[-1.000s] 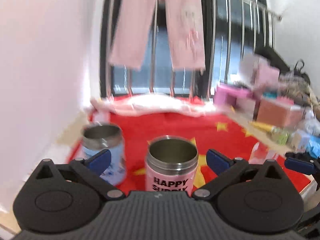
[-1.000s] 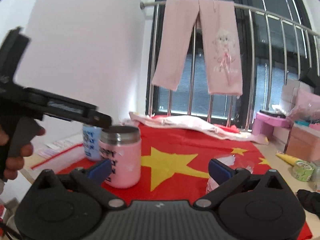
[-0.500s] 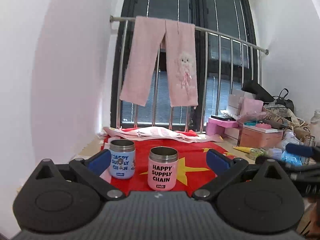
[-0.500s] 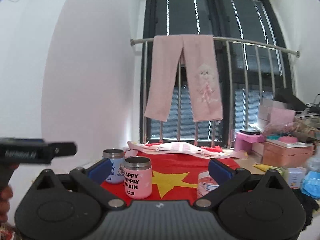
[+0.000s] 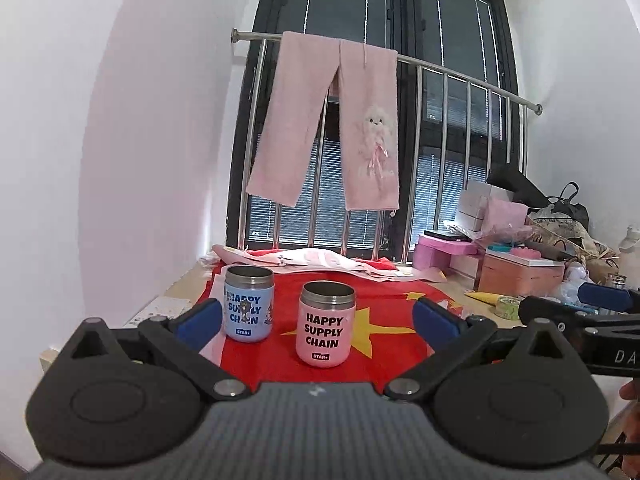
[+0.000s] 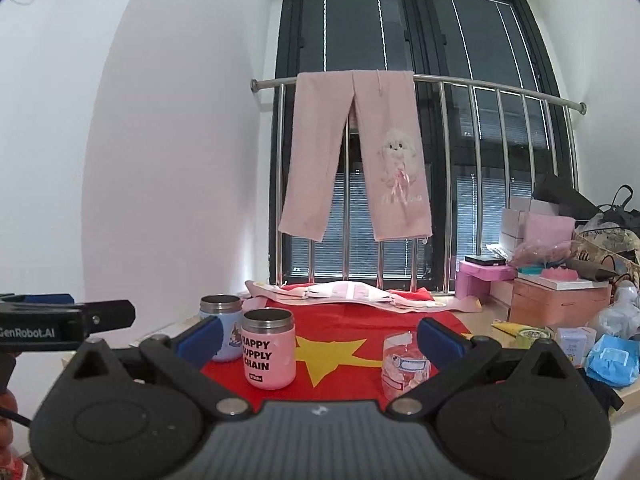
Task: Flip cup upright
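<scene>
The pink cup (image 5: 326, 326) stood mouth-up on the red cloth (image 5: 384, 344) covering the tabletop, its long axis vertical, the blue cup (image 5: 249, 304) upright just beside it on its left. From the left hand-held gripper (image 5: 316, 318) the pink cup lay straight ahead, centred between the spread blue pads and apart from both — that hand-held gripper was open and empty. From the right hand-held gripper (image 6: 320, 336), likewise open and holding nothing, the pink cup (image 6: 269, 348) sat ahead and left of centre, nearer its left pad, with a clear plastic cup (image 6: 404, 364) standing by its right pad. The left hand looked better lined up — though with both printed cups upright, little flipping seemed left.
</scene>
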{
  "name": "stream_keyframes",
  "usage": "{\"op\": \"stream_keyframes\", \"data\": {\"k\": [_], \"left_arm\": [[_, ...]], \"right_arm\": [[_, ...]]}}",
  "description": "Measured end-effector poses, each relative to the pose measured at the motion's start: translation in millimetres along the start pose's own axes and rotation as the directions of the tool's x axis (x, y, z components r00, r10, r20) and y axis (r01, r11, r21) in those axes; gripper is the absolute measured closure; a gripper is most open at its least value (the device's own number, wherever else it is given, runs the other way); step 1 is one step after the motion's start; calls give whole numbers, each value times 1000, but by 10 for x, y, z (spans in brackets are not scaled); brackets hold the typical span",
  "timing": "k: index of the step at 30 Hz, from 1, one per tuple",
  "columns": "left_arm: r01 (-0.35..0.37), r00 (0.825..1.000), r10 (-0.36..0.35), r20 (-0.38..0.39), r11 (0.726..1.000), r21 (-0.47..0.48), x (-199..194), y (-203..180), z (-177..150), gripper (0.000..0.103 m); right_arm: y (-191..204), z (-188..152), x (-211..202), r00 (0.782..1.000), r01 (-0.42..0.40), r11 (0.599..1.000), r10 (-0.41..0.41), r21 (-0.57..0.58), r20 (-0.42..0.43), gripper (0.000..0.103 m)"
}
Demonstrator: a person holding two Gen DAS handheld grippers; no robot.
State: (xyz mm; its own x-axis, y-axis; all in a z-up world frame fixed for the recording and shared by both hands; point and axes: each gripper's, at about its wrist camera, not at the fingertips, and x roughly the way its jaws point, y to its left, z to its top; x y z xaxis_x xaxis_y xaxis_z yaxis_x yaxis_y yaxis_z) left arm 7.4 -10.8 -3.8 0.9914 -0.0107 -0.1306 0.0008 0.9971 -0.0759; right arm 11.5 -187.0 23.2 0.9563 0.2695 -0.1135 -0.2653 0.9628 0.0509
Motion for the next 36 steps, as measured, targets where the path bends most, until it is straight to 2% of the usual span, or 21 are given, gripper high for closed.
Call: {"op": "stream_keyframes", "data": {"k": [36], "left_arm": [[10,1000,-10,-4,1000,9,8,40,-24,0]], "right_arm": [[-4,-19,-9,1000,2,1000,-2,5,-5,0]]}}
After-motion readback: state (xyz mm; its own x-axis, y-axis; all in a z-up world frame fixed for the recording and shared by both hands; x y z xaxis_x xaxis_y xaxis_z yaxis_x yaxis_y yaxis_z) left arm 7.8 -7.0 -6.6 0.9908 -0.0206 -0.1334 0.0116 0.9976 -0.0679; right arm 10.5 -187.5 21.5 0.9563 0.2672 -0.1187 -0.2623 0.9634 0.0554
